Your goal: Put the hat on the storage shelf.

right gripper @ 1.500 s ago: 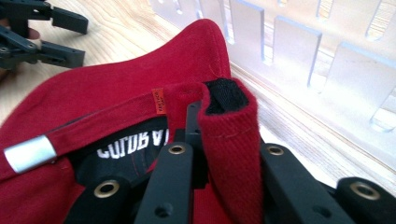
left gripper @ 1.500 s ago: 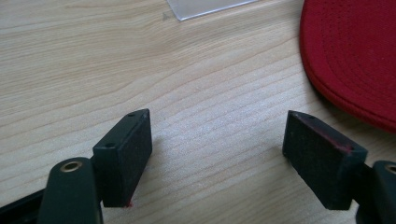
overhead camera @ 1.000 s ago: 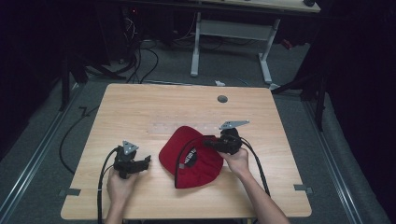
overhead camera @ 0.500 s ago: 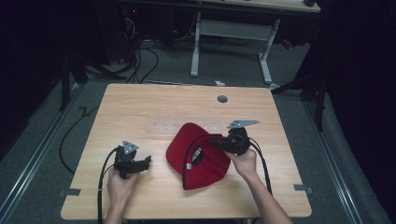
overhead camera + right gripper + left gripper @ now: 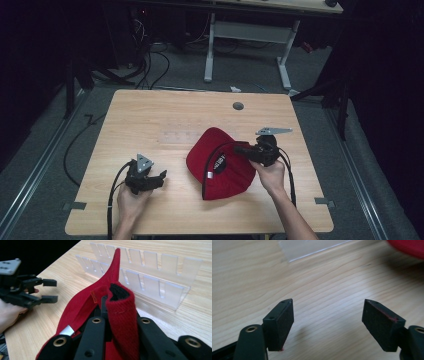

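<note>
One red cap [image 5: 220,162], one clear slotted rack [image 5: 150,277], slots empty.
My right claw [image 5: 241,149] is clamped on the cap's edge; my left claw [image 5: 161,177] rests apart on the table [image 5: 150,115].

1. The high view looks forward and down from above the person's edge of the table [image 5: 150,120], taking in the whole top and the floor beyond.
2. The left gripper view sits low and close over the table [image 5: 317,277], facing the red cap [image 5: 409,247].
3. The right gripper view, right at the cap [image 5: 120,305], faces across the table toward the left gripper [image 5: 51,291]; the high view shares cap [image 5: 225,170] and left gripper [image 5: 157,178].
</note>
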